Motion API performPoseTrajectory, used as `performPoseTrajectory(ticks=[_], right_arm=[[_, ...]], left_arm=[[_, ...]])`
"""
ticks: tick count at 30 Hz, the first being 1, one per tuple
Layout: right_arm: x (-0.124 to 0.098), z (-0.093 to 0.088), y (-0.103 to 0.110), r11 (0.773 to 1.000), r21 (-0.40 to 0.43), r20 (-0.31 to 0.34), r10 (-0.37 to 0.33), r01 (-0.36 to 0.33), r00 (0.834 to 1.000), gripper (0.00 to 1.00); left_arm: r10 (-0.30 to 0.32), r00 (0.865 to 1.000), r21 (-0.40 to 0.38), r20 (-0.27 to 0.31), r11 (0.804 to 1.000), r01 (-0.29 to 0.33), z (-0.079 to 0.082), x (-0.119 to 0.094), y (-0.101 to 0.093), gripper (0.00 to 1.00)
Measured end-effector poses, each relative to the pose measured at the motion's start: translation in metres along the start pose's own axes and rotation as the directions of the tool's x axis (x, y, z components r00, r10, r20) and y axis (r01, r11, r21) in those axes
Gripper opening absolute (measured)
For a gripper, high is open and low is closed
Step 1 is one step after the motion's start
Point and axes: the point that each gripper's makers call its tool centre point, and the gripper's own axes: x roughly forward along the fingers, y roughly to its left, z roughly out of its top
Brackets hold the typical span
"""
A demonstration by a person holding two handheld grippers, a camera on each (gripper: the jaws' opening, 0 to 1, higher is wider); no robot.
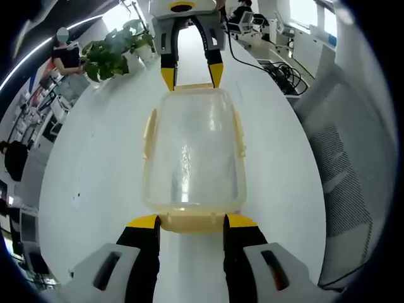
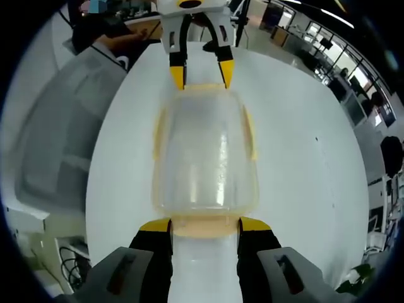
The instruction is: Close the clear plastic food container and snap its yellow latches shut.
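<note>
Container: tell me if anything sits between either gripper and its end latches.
Nothing visible does. The left gripper stands open at one end latch of the container, and the right gripper stands open at the opposite end; only bare white table lies around them.

container [image 1: 192, 151] contents unclear, latch state indiscernible

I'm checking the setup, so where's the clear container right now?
The clear container sits mid-table between the two facing grippers, left gripper at one short end, right gripper at the other.
</note>
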Motion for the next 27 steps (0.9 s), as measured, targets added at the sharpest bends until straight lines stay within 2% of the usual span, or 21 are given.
performPoseTrajectory(ticks=[27], right_arm=[[-0.007,-0.032,-0.002,1.000,0.015,-0.002,0.012,-0.012,1.000,0.38]], left_arm=[[-0.016,1.000,0.003,0.005,1.000,0.016,0.027,0.019,0.003,0.38]])
